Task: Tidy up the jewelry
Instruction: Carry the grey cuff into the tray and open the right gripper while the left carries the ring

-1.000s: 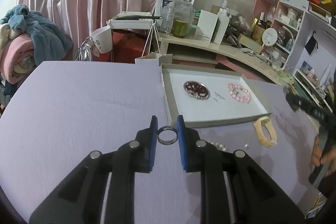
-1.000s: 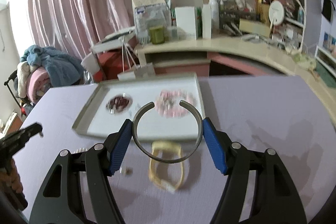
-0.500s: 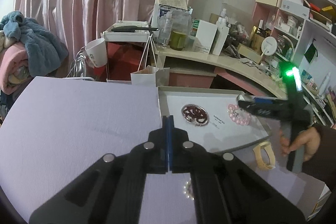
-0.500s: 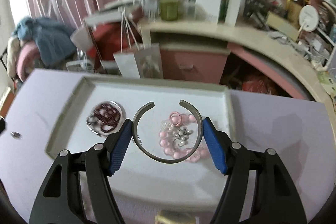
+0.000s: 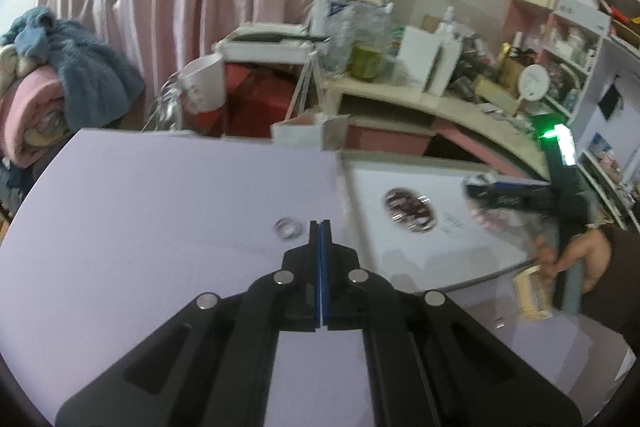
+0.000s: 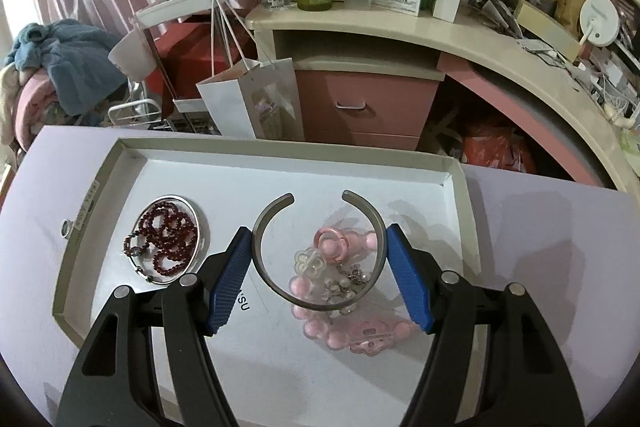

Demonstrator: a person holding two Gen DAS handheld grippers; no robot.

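Observation:
My right gripper (image 6: 320, 243) is shut on a grey open cuff bangle (image 6: 316, 304), its blue pads pressing the cuff's two sides. It hangs over the white tray (image 6: 280, 147), above a heap of pink beads (image 6: 340, 327) and a pink ring (image 6: 334, 241). A dark red bead bracelet inside a silver bangle (image 6: 170, 239) lies in the tray's left part. My left gripper (image 5: 320, 227) is shut with nothing seen between its pads, low over the lilac table. A small ring (image 5: 287, 228) lies on the table just left of its tips and left of the tray (image 5: 344, 187).
A yellow bangle (image 5: 534, 291) lies on the table in front of the tray, by the person's hand (image 5: 576, 255) that holds the right gripper (image 5: 480, 187). Beyond the table stand a paper bag (image 6: 256, 99), a cluttered desk (image 6: 400, 23) and pink curtains.
The left jaws stood around the ring, then closed; the ring now lies on the table beside the tips. The right gripper carried the cuff forward and down over the tray.

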